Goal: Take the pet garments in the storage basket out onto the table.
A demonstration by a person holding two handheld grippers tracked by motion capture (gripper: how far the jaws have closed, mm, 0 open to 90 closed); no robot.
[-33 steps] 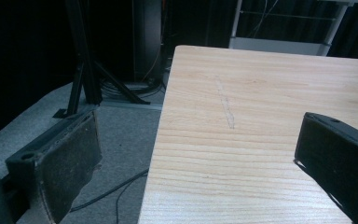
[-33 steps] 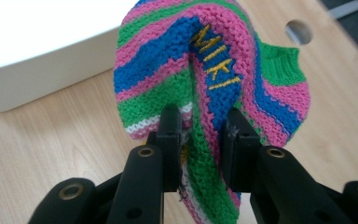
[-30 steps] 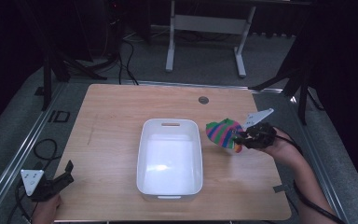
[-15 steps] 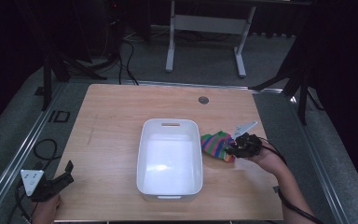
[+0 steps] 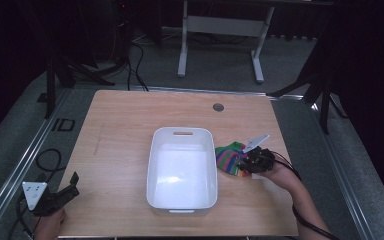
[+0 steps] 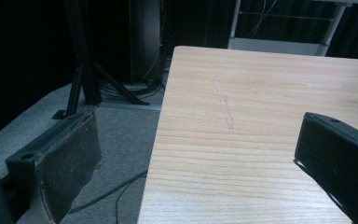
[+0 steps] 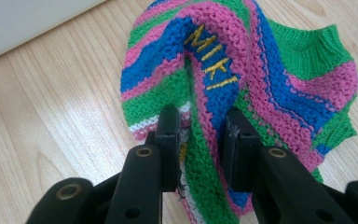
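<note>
The sock (image 7: 242, 84) is knitted in pink, blue and green stripes. It lies crumpled on the table, just right of the tub.

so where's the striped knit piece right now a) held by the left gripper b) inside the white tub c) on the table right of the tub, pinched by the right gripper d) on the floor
c: the striped knit piece lies on the table just right of the white tub, a fold of it clamped in the right gripper.

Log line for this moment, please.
right gripper: shut on striped knit sock | sock: on table right of white bin | left gripper: open, idle
</note>
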